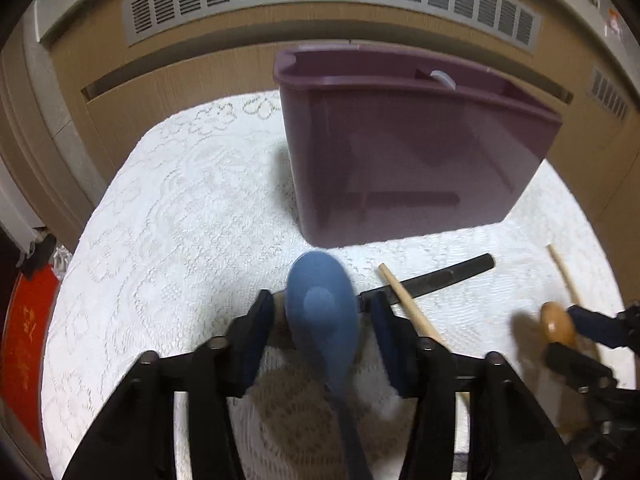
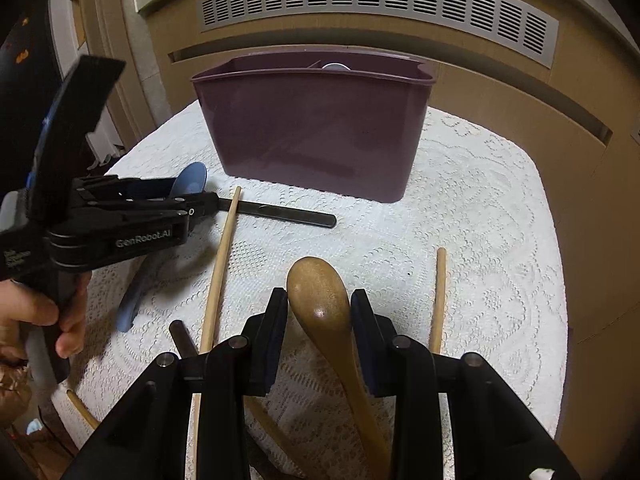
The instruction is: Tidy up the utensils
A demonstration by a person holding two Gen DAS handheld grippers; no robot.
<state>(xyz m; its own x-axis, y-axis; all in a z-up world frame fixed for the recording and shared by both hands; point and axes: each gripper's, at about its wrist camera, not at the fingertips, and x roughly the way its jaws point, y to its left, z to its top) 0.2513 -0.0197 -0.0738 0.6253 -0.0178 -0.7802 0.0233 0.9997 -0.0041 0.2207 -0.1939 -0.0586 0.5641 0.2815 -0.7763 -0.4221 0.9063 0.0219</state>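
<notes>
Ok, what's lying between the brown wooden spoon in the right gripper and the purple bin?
In the right wrist view, only bare lace tablecloth lies between the wooden spoon and the purple bin. The black utensil's tip ends just left of that stretch.

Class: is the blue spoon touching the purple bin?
Apart. The right wrist view shows white tablecloth between the blue spoon and the purple bin.

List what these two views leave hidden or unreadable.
- Purple bin contents: both views; its front wall hides all but a pale rounded tip.
- Blue spoon handle end: left wrist view; cut off by the bottom edge.
- Brown wooden spoon handle end: right wrist view; the right gripper body covers it.
- Right gripper in left wrist view: motion-blurred at the frame edge.
</notes>
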